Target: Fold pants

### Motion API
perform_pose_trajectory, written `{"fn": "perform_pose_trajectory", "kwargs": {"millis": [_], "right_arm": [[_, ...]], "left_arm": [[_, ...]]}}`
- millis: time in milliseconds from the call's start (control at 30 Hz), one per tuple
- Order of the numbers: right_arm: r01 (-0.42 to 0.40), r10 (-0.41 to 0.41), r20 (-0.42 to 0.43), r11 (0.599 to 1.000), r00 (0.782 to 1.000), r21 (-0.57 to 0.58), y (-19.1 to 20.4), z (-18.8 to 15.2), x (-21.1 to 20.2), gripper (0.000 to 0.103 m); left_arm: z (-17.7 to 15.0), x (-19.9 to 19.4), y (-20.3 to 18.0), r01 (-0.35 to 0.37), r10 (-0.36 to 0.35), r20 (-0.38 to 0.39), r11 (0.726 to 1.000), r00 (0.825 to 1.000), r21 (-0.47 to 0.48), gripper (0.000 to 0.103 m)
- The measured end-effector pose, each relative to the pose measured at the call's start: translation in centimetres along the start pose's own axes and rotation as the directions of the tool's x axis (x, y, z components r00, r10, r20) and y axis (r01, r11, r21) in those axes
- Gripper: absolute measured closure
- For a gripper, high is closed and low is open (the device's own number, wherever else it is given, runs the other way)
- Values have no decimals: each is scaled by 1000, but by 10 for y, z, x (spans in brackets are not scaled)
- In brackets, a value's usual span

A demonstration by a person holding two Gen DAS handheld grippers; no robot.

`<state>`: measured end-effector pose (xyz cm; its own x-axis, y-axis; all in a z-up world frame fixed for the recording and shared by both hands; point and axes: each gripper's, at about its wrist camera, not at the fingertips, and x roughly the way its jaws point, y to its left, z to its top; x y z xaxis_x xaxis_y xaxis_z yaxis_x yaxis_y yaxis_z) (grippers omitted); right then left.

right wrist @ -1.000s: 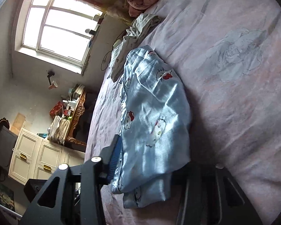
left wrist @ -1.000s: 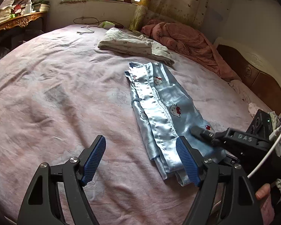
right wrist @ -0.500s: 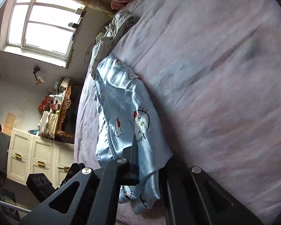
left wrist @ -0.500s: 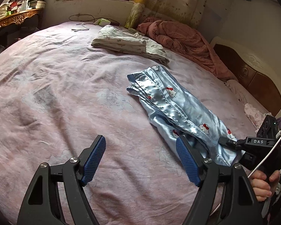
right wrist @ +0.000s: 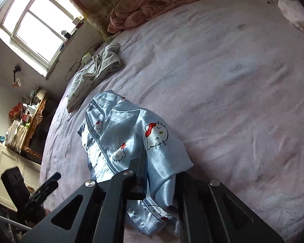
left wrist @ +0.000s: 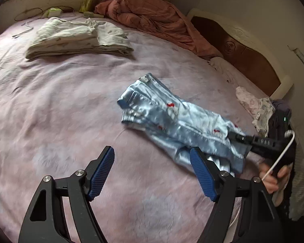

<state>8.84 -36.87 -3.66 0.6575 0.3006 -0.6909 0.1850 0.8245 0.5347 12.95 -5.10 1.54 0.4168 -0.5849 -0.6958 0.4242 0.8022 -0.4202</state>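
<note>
pants [right wrist: 119, 133]: shiny pale blue satin, printed with white cartoon cats wearing red bows, black outlines
bed sheet [left wrist: 50, 105]: washed-out pinkish lilac, faint line-drawn flowers showing in the right wrist view
left gripper [left wrist: 152, 174]: black frame, silver screw heads
left gripper's finger pads [left wrist: 102, 172]: deep blue, finely ribbed
right gripper [right wrist: 160, 182]: all black from here, silver screws
quilt [left wrist: 150, 18]: dusty salmon pink, rumpled
folded clothes [left wrist: 77, 38]: cream-grey with a tiny scattered print
headboard [left wrist: 243, 54]: dark brown panel, cream surround
cable [left wrist: 281, 151]: white
cabinets [right wrist: 2, 162]: cream doors
carved desk [right wrist: 36, 125]: gilded brown
</note>
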Motion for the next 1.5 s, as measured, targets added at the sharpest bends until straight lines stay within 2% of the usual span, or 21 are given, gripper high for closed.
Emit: {"fn": "perform_pose_trajectory", "kwargs": {"millis": [100,200,267,300,367,467,500,633,767,800,900,967,1067,1133,1200,1233,1267,1300,1333,1433,1500], "right_arm": [[-38,38,-7,997,999,65,-13,-13,4,56],[-70,70,5,993,998,96,-18,-20,4,55],[-81,80,11,991,997,102,-19,-24,2,55],[-86,86,11,991,996,104,-18,-26,2,55],[-87,86,10,992,996,90,-17,-29,0,55],[-85,85,5,995,996,54,-11,-32,0,55],[-84,84,2,995,996,50,-11,-32,1,55],[-80,80,-2,995,997,52,-9,-30,6,54],[-77,77,2,995,997,60,-10,-25,7,54],[-77,77,5,995,997,60,-10,-23,8,54],[-88,87,17,995,996,47,-11,-22,12,54],[-106,104,25,992,994,66,-15,-24,12,54],[-143,139,42,986,989,90,-20,-26,10,54],[-174,171,46,981,984,86,-18,-30,10,54],[-212,211,20,975,977,62,-11,-34,12,54],[-202,202,15,978,979,57,-7,-36,13,61],[-189,187,24,980,982,57,-4,-37,13,70],[-180,179,25,983,984,46,-2,-36,15,91],[-170,170,11,985,985,26,3,-34,18,96],[-155,155,-16,987,988,-45,20,-28,22,98],[-151,148,-38,982,988,-110,38,-24,28,98]], "left_arm": [[27,27,15,49,-56,-68,993,996,-108,30],[34,49,34,142,-170,-85,953,982,-267,36],[29,61,42,207,-254,-83,905,964,-372,39],[25,67,43,225,-286,-97,885,953,-407,46],[9,69,39,192,-284,-130,859,950,-475,52],[-6,65,31,161,-239,-97,853,966,-497,52],[-9,65,33,167,-237,-69,835,969,-525,52],[-3,82,44,230,-285,11,752,959,-617,52],[5,94,41,254,-261,83,738,962,-625,52],[5,99,42,282,-279,108,723,954,-630,52],[-3,113,54,387,-331,221,613,918,-689,73],[-7,119,60,417,-337,261,575,905,-704,81],[-4,119,55,429,-339,269,613,901,-663,82],[0,120,53,454,-368,275,610,888,-649,83],[3,119,50,419,-342,249,641,906,-643,98],[3,115,48,403,-325,243,662,914,-632,99],[3,106,45,383,-290,250,688,924,-616,99],[1,97,43,360,-254,256,715,933,-599,99],[0,87,41,338,-221,264,740,939,-582,99],[-11,49,35,267,-102,318,801,943,-536,99],[-25,18,31,168,27,348,838,937,-519,99]]}}
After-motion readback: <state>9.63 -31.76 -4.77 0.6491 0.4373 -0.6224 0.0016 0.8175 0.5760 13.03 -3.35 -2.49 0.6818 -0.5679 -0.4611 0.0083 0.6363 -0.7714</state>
